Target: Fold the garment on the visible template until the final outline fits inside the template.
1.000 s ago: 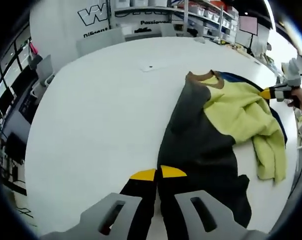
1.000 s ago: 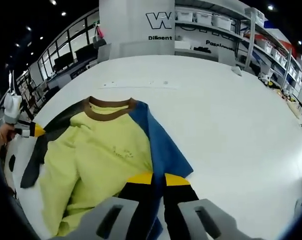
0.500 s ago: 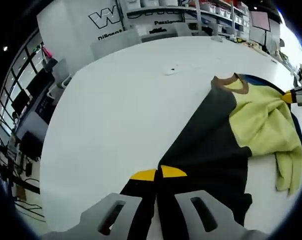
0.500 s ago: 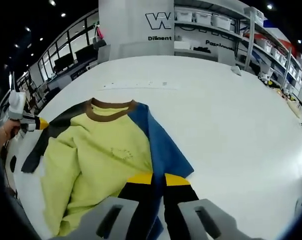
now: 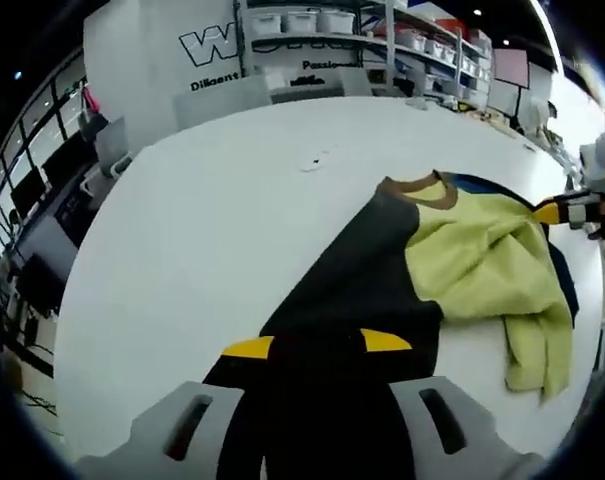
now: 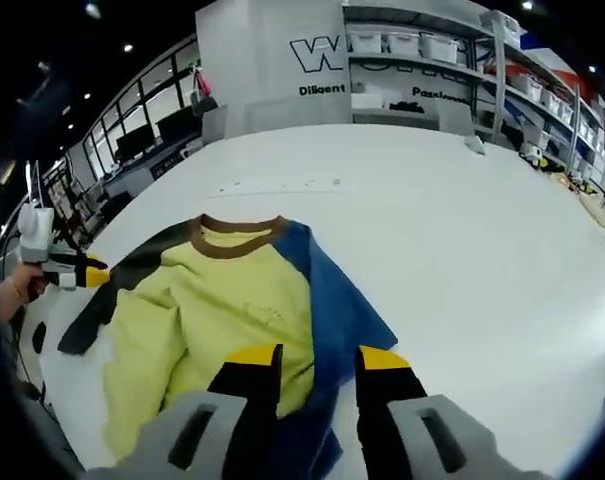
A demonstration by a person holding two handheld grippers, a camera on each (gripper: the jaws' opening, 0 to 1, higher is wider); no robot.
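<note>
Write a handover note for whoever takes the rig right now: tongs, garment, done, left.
Left tongs: open, over the garment's dark sleeve.
Right tongs: open, over the blue sleeve.
Garment: lies on the white table, brown collar away from the right tongs, yellow body rumpled, both sleeves spread outward.
Done: nothing folded that I can see; no template outline is discernible in these views.
Left: likely fold both sleeves in over the body, then fold the body down.

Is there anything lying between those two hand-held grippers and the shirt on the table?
Nothing visible. The left hand-held gripper has its jaws apart right over the shirt's dark sleeve, and the right hand-held gripper is open over the blue sleeve. The white table around it looks bare.
</note>
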